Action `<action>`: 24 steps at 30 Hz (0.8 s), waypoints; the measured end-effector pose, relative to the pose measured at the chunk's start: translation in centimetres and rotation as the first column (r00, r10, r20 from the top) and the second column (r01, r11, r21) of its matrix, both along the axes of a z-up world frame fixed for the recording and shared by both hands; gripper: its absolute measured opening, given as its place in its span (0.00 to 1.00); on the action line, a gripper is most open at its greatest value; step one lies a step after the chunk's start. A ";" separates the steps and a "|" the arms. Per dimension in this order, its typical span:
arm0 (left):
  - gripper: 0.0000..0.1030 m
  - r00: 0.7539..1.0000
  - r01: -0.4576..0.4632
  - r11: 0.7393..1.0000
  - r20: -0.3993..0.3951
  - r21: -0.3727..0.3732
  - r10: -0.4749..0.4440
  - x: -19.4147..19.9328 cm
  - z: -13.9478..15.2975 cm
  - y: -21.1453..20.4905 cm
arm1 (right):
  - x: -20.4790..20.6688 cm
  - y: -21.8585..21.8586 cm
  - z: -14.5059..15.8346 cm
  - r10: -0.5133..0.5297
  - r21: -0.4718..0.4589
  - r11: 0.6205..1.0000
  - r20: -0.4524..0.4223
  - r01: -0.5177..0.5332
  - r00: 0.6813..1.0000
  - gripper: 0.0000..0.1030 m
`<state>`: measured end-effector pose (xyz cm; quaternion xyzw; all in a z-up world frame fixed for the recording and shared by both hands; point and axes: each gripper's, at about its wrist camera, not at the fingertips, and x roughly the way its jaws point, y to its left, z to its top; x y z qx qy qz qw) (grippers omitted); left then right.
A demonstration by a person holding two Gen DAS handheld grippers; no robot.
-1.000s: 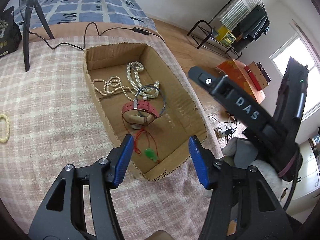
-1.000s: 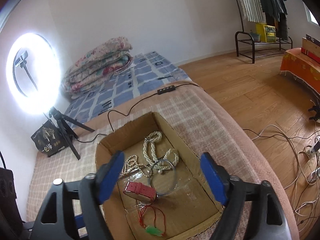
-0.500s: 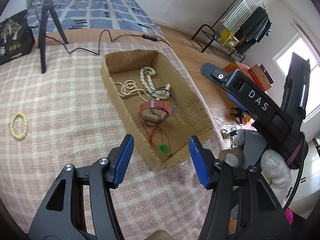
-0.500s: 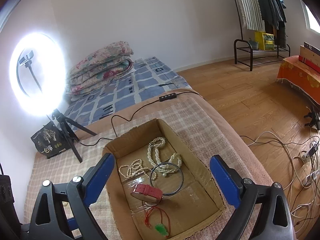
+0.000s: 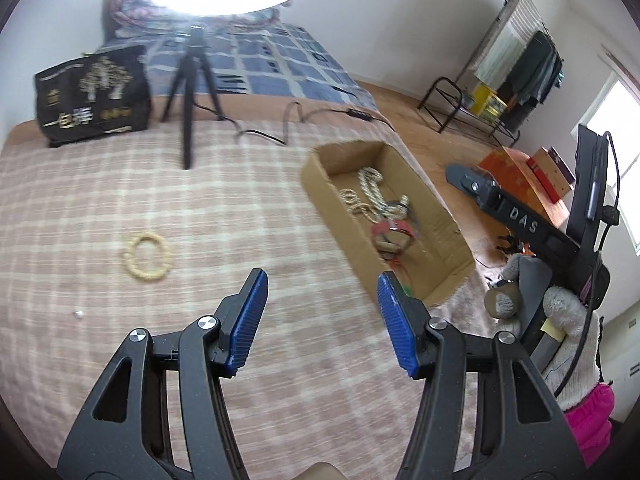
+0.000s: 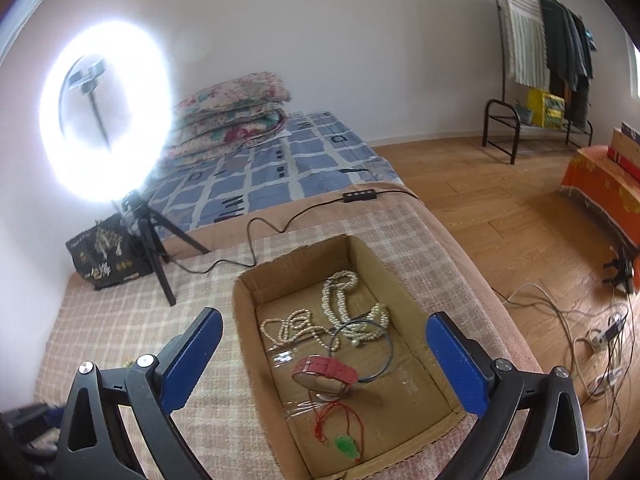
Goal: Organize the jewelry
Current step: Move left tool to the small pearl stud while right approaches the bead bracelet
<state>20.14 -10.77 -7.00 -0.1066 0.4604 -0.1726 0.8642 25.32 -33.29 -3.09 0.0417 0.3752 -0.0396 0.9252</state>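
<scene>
A cream bead bracelet lies loose on the checked blanket, left of and beyond my left gripper, which is open and empty. The open cardboard box holds pearl necklaces, a thin dark hoop, a red watch strap and a red cord with a green pendant. My right gripper is open and empty, held above the box. Its body shows at the right of the left wrist view.
A ring light on a tripod and a black bag stand at the blanket's far side, with a cable behind the box. The bed edge drops to a wooden floor with wires on the right.
My left gripper has swung left, away from the box, so the bracelet is nearer the middle of its view. My right gripper has opened wider and risen a little over the box.
</scene>
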 end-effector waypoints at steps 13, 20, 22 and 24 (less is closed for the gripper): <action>0.56 0.995 -0.098 0.994 0.031 0.053 0.096 -2.4 0.7 9.0 | 0.3 7.3 0.5 0.139 -0.051 0.989 0.014 -0.138 0.990 1.00; 0.56 0.979 -0.201 0.978 -0.006 0.054 0.201 -3.6 -0.6 15.9 | 0.1 11.7 0.2 0.231 -0.002 0.973 0.035 -0.231 0.972 1.00; 0.56 0.974 -0.224 0.973 -0.021 0.047 0.225 -3.6 -1.0 17.4 | 0.0 13.2 -0.1 0.261 -0.002 0.965 0.033 -0.261 0.965 0.99; 0.56 0.968 -0.247 0.968 -0.030 0.043 0.248 -3.5 -1.4 18.8 | 0.0 14.6 -0.4 0.275 -0.002 0.961 0.023 -0.275 0.961 0.98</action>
